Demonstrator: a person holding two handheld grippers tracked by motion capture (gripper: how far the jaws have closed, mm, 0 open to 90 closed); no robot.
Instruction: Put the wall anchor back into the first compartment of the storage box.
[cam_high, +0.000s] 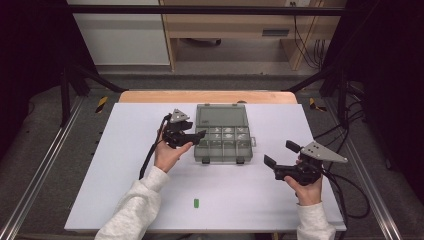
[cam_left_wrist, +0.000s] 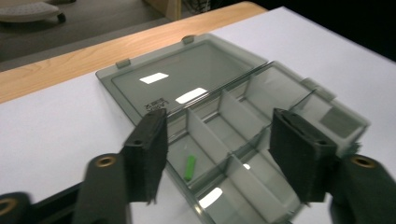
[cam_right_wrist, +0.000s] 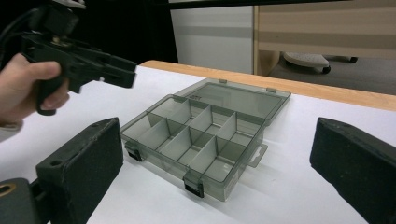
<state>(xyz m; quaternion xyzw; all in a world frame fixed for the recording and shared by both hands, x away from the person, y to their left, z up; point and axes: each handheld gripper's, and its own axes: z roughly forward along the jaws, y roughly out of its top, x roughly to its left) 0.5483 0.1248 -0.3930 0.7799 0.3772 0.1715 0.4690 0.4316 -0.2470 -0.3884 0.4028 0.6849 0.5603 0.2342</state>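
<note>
A: Logging this frame. From my remote seat, the compartment box (cam_high: 223, 141) lies mid-worktop (cam_high: 125, 175), lid folded flat on the far side. The left gripper (cam_high: 196, 138) hovers at the box's near-left corner, fingers (cam_left_wrist: 148, 154) apart with nothing between them.

B: What does the left gripper view add?

A: A small green piece (cam_left_wrist: 190, 167) lies in a near-left compartment, seen between the two open fingers. I cannot make it out in the high view; the tinted walls and small scale hide it. In the right gripper view the near walls block that cell's floor.

B: And the other green item?

A: A second green piece (cam_high: 197, 202) lies on the bare worktop near the front edge, well apart from the box. Neither gripper view takes it in.

B: Right gripper?

A: The right gripper (cam_high: 280, 159) is held to the right of the box, apart from it, fingers (cam_right_wrist: 79, 163) spread wide and empty. In its own view both fingers are cut off by the frame edges, the box between them but farther off.

B: Anything unclear?

A: The left gripper view is blurred at the bottom, so the near compartments smear. The right gripper view shows the left hand (cam_right_wrist: 23, 86) partly cropped at the left edge. The box's front latches (cam_right_wrist: 194, 188) are readable there and hardly at all from above.
</note>
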